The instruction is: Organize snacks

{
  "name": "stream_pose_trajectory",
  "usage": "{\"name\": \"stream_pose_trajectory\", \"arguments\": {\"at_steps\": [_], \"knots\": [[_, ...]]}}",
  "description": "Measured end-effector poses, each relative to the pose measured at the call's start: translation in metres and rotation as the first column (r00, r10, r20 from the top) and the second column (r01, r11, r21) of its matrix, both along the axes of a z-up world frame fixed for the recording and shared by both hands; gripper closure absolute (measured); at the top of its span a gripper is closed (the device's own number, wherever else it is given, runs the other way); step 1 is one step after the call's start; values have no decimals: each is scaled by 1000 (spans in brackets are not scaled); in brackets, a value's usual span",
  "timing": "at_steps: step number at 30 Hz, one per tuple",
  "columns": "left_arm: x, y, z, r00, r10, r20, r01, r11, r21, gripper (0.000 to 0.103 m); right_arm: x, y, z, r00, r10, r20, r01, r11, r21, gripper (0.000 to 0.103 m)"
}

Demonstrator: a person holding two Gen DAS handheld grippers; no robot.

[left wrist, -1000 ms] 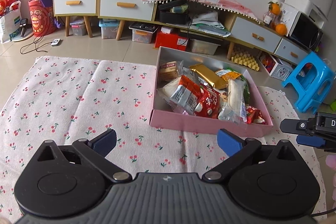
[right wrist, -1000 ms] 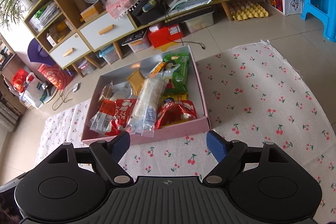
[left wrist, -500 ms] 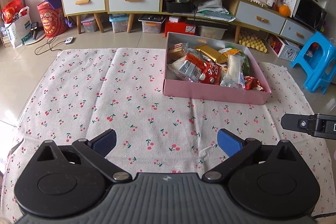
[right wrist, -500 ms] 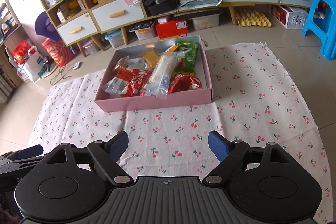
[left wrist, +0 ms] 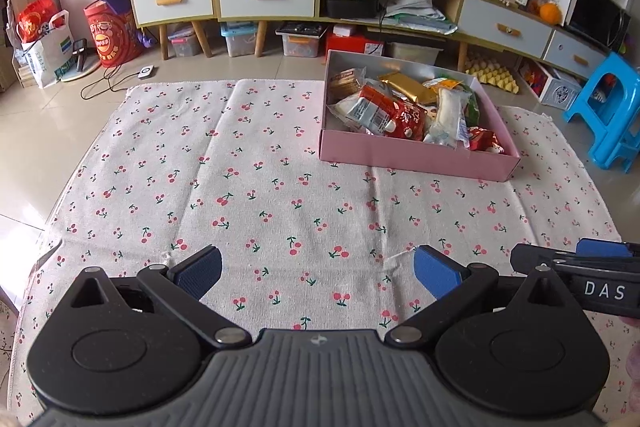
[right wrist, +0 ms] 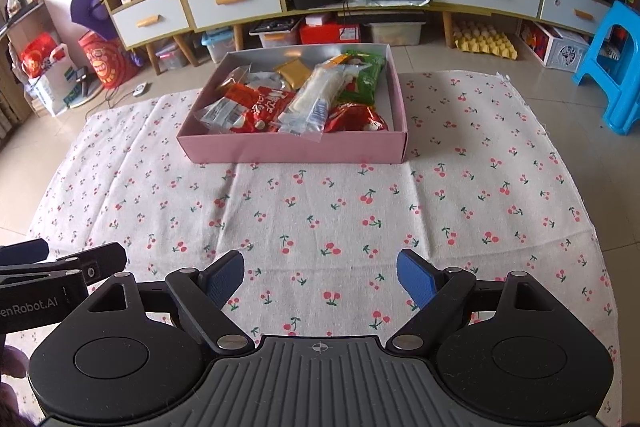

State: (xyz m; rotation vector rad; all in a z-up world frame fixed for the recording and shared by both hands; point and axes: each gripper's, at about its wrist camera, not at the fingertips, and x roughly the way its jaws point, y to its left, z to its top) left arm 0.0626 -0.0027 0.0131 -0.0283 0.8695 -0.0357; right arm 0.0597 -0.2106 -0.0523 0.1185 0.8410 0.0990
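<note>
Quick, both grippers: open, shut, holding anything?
Left gripper: open, empty.
Right gripper: open, empty.

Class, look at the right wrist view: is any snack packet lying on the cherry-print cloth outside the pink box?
No: every snack packet lies inside the pink box; the cloth around it is bare.

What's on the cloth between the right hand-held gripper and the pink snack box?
Nothing: only bare cherry-print cloth lies between the right hand-held gripper and the pink snack box, as the right wrist view shows.
</note>
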Motion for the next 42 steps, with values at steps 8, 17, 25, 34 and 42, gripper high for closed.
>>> {"name": "stream_pose_trajectory", "arguments": {"at_steps": [8,17,25,34,42], "knots": [[-2,-1,-2,1000,7,0,-7,1000,9,0,0,-2,1,1000,-19,7,19,1000,12,17],[-3,0,-2,1000,14,-10,-14,1000,14,0,0,-4,3,999,-30,13,29,1000,11,17],[-3,-1,-2,1000,12,-15,-12,1000,13,0,1,-2,2,1000,-26,7,26,1000,10,17],[-3,-2,-2,1000,10,-17,-10,1000,15,0,1,-1,1,1000,-23,3,23,1000,8,17],[-3,-2,-2,1000,9,-17,-9,1000,15,0,1,-1,0,1000,-22,3,22,1000,8,17]]}}
